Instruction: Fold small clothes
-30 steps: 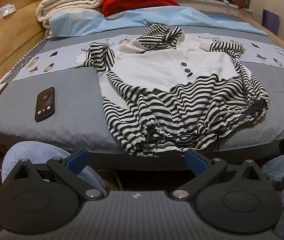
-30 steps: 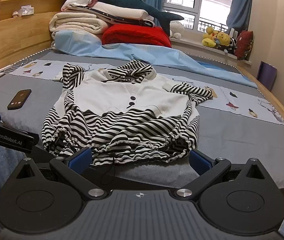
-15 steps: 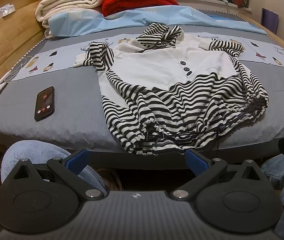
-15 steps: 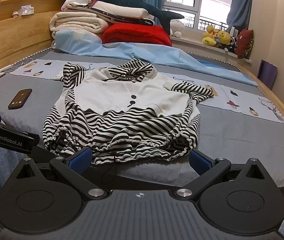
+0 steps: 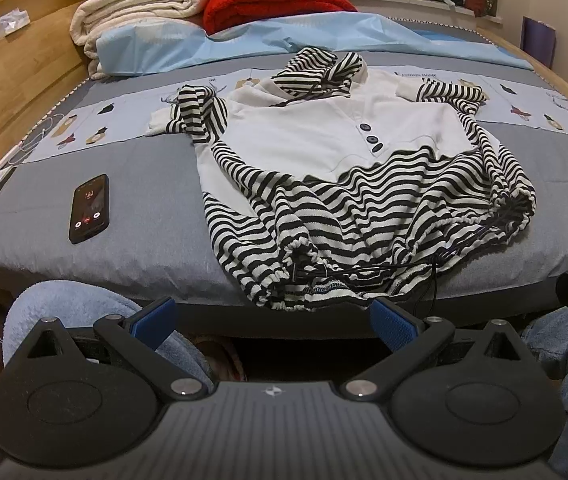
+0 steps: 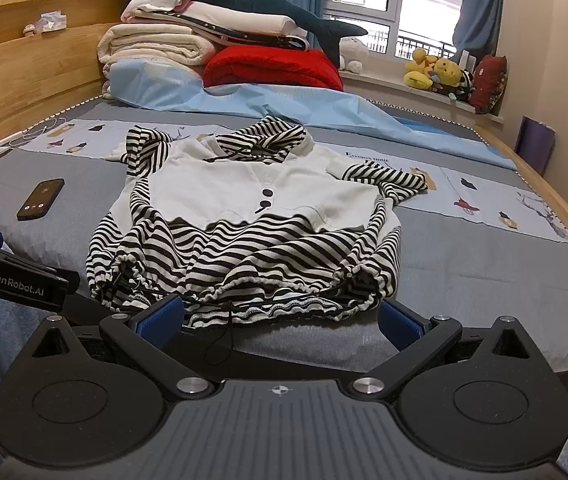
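The black-and-white striped hooded top with a white chest panel lies face up and unfolded at the near edge of the grey-quilted bed, its gathered hem just overhanging that edge. Its hood points toward the bed's far end.

Left hand-held gripper: released, jaws spread wide, holding nothing, poised below the near edge of the bed in front of the hem. Right hand-held gripper: likewise released and empty, level with the hem.

Risks, as judged from this position:
- The thin black drawstring cord hangs loose off the hem over the bed's near edge. A jaw closing on the hem could catch the cord alone, which would cinch the hem rather than lift it.
- The hem is bunched and layered. A shallow pinch may take only the top layer, giving a crooked fold.
- Both striped sleeves are crumpled (the left one doubled over itself), so folding without spreading them would trap lumps.
- The black smartphone with a lit screen lies near the bed's left edge, clear of the garment; a swept sleeve could still reach it.

Change against the earlier frames: slight. Both views have crept marginally toward the garment; the top and phone have not shifted, and both jaws remain spread as before.
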